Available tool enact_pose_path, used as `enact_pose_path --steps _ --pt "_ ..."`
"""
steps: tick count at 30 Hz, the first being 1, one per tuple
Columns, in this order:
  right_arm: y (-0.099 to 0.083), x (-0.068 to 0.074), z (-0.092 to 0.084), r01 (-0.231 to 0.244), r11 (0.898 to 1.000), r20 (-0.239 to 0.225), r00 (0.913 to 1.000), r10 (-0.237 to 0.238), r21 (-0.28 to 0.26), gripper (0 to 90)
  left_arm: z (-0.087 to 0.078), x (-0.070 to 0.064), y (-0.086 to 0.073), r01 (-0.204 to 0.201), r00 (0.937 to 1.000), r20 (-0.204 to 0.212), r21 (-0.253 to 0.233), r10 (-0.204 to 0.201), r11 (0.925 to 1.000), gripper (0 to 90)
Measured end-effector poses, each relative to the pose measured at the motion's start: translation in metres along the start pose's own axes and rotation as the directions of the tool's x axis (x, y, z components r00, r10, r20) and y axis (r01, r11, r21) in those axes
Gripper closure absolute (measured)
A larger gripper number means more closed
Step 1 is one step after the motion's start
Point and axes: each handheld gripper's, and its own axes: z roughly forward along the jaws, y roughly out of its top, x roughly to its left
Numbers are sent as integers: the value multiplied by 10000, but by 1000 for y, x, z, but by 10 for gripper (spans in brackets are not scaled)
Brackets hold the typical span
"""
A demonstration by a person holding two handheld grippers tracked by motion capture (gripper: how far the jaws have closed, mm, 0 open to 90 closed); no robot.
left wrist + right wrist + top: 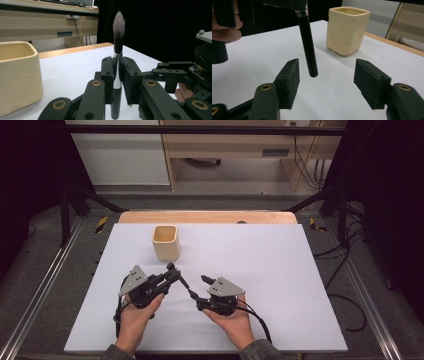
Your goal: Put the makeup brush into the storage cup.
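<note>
High view, grippers: the left gripper and right gripper sit close together on the white table sheet, each in a hand; a thin black makeup brush slants between them.
High view, cup: a cream square ceramic cup stands just beyond the left gripper, apart from it.
Left gripper view, grip: jaws clamped on the brush's black handle; grey-tipped bristles point up, detail the high view lacks.
Right gripper view, jaws: spread apart, pads clear of the handle end, which hangs between them above the sheet; the cup stands behind.
</note>
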Motion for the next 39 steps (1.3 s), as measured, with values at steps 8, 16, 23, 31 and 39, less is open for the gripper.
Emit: enact_pose_path --steps 8,16,23,31,39 --pt "1 -8 -1 -321 9988 96 9995 317 372 257 -3 3 1 -125 9996 -239 -33 125 9999 796" --pt "1 -16 -2 -767 9939 -106 9969 778 794 144 -7 7 3 -293 9986 -430 10 293 9996 795" --pt "-1 -26 -7 -1356 9825 -429 9889 1420 1281 65 -12 12 4 -293 9976 -631 -46 290 9996 796" --pt "-5 -45 -26 -1422 9778 -410 9878 1501 1536 66 -16 14 6 -392 9961 -792 -116 382 9992 796" --pt "-7 -61 -44 -1467 9793 -273 9880 1519 1392 62 -22 18 9 -442 9939 -1019 -118 428 9990 795"
